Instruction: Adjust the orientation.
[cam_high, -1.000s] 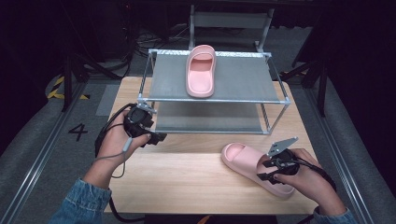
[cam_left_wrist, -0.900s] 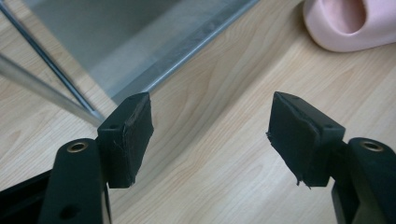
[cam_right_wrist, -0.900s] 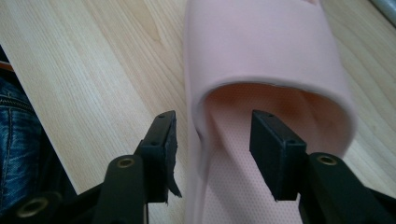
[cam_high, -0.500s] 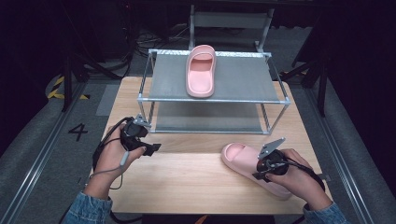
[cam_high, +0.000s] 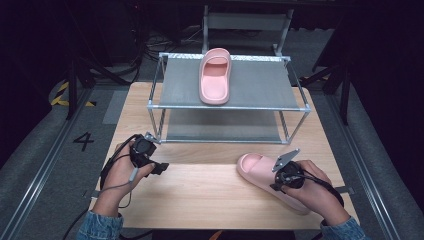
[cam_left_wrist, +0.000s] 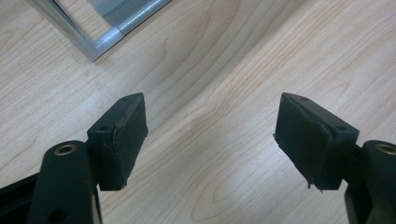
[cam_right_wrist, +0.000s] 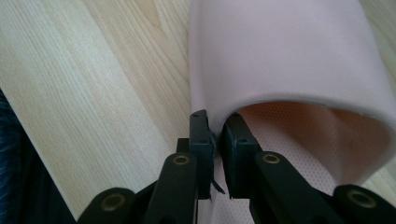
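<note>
A pink slipper lies flat on the wooden table, at its near right, with the toe end turned toward the rack and the heel end under the person's right hand. In the right gripper view the edge of the slipper's strap is seen pinched between the two black jaws of the right gripper: one pad sits outside the strap wall and the other inside the foot opening, and the gap between them is narrow. These jaws have just been closing, with the strap's side wall between them. In the high view the right gripper is seen on top of the slipper, its grey plate tilted up toward the rack.

Well apart, at the near left of the table, the left gripper is held low in the person's left hand, a cable trailing back from it. In the left gripper view its jaws stand wide, the left gripper over bare wood with nothing between the pads; they have just been opening a little further. A metal corner of the rack's foot is seen near the top left of that view.

Behind both hands a two-tier metal rack stands on the table. A second pink slipper rests on its grey upper shelf, lengthwise, near the middle.
</note>
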